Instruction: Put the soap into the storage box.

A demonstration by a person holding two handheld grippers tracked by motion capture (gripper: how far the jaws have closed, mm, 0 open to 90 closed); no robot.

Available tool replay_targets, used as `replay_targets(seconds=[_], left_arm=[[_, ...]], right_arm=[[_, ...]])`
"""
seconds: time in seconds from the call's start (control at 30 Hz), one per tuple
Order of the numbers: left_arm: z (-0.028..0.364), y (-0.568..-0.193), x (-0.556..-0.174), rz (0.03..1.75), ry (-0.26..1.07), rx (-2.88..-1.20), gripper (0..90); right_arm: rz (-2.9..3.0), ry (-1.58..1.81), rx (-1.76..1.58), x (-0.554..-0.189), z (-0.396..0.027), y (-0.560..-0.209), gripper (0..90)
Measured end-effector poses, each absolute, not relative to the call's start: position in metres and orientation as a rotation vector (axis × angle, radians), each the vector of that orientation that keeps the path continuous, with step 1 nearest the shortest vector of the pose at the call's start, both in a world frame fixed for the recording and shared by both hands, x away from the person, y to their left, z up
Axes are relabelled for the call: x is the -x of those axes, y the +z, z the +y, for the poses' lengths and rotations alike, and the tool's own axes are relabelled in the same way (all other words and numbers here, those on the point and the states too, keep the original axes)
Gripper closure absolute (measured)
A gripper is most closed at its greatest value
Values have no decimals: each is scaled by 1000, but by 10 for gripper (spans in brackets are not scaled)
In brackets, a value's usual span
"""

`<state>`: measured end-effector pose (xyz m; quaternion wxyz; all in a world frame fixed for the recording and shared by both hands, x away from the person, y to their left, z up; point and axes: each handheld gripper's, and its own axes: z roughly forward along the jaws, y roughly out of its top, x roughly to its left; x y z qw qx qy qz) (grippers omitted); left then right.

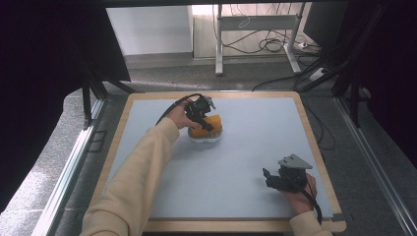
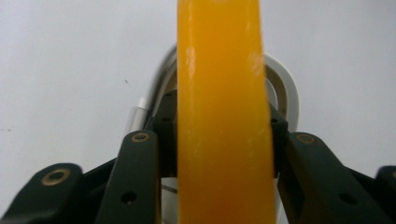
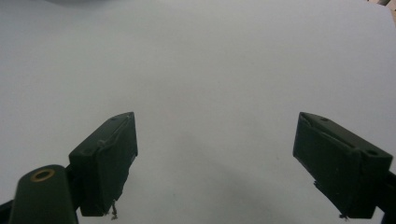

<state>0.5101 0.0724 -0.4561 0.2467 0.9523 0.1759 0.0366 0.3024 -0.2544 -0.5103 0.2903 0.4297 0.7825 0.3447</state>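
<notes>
**Left hand-held gripper clamped on orange piece; right hand-held gripper idle**

You held the left hand-held gripper [image 1: 205, 114] at the far centre of the bench [image 1: 246, 147], reaching forward and down onto the orange piece [image 1: 209, 125]. In the left gripper view, its jaws were closed against both flat sides of the orange piece [image 2: 223, 130], which ran straight up between them as a narrow, smooth, glossy, translucent band. Its long axis lay in line with the jaws. The piece rested in or on a white, rounded dish [image 1: 205, 136]; the dish's curved white rim [image 2: 282, 88] appeared behind the orange piece.

Your right hand-held gripper [image 1: 275, 179] sat near the right front corner, well apart from the piece. Its jaws stood wide, with nothing between them and matte pale grey bench surface beyond.

The left hand was clearly the nearer. Any lift likely depended on that grip, and the glossy surface may have been slippery.
</notes>
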Motion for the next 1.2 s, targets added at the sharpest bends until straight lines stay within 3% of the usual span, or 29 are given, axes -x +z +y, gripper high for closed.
replay_targets(seconds=[0.03, 0.07, 0.17, 0.47, 0.83, 1.2], left_arm=[[75, -452, -511, 507, 93, -2564, 576], [77, -444, -511, 539, 105, -2519, 504], [79, -433, -508, 581, 179, -2491, 404], [87, -416, -499, 667, 282, -2444, 230], [105, -407, -468, 744, 352, -2415, 164], [139, -414, -402, 782, 365, -2339, 164]], right_arm=[[2087, 919, -1146, -302, -254, -510, 141], [2087, 926, -1147, -302, -254, -510, 141], [2089, 932, -1141, -302, -254, -510, 141], [2084, 932, -1134, -301, -253, -509, 141], [2085, 928, -1128, -300, -251, -509, 141], [2086, 934, -1126, -298, -249, -509, 141]])
